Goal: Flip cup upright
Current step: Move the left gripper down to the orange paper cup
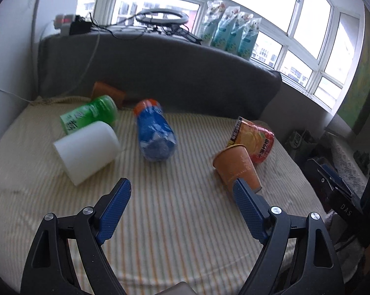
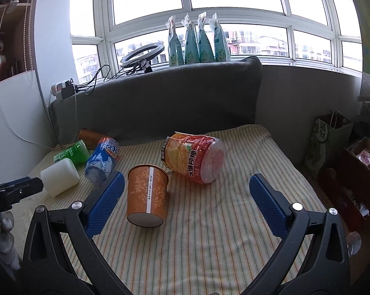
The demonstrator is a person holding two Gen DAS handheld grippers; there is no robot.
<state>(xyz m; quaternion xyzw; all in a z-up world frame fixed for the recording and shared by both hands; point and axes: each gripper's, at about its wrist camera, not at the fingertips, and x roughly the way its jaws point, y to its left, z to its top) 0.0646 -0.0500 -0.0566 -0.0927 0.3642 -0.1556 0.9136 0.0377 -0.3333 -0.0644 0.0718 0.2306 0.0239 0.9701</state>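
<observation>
An orange paper cup (image 2: 147, 194) with a pale pattern lies on its side on the striped cloth, base toward me, mouth toward the back. It also shows in the left wrist view (image 1: 236, 168). My right gripper (image 2: 186, 196) is open and empty, the cup lying just ahead of its left finger (image 2: 103, 204). My left gripper (image 1: 181, 205) is open and empty; its right finger (image 1: 248, 209) overlaps the cup's near end. A second orange cup (image 2: 90, 137) lies at the back left.
An orange-red bottle (image 2: 194, 157), a blue bottle (image 2: 101, 159), a green bottle (image 2: 71, 154) and a white cup (image 2: 59, 175) lie on the striped cloth (image 2: 209, 233). A grey cushion (image 2: 160, 108) backs it. Bags and a box (image 2: 357, 172) stand at the right.
</observation>
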